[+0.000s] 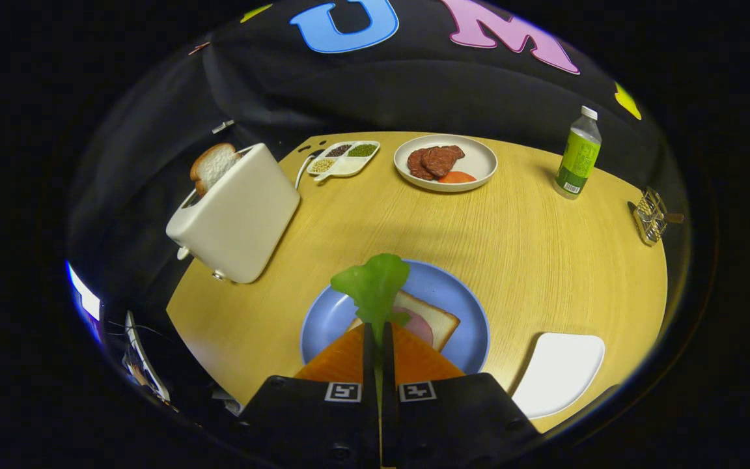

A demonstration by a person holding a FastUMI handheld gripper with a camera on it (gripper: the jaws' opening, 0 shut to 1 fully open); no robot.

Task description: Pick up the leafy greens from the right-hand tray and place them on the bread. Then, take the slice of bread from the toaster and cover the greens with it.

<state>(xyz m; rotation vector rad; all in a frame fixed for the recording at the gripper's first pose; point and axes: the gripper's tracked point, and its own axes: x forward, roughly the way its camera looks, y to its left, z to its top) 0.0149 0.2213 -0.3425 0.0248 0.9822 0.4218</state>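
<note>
My gripper [378, 329] is shut on a green leafy piece [372, 286], whose leaf sticks up past the fingertips. It hangs over the blue plate [466, 312], above a bread slice [437, 319] with a pink ham slice [417, 324] on it. To the left stands a white toaster [238, 215] with a slice of bread [212, 166] poking out of its slot. A white tray [560, 371] lies to the right of the fingers, bare on top.
At the table's far side sit a white plate [479, 163] with meat pieces and a divided dish of grains [342, 159]. A green bottle [578, 156] stands far right, with a small wire rack [650, 218] near the table edge.
</note>
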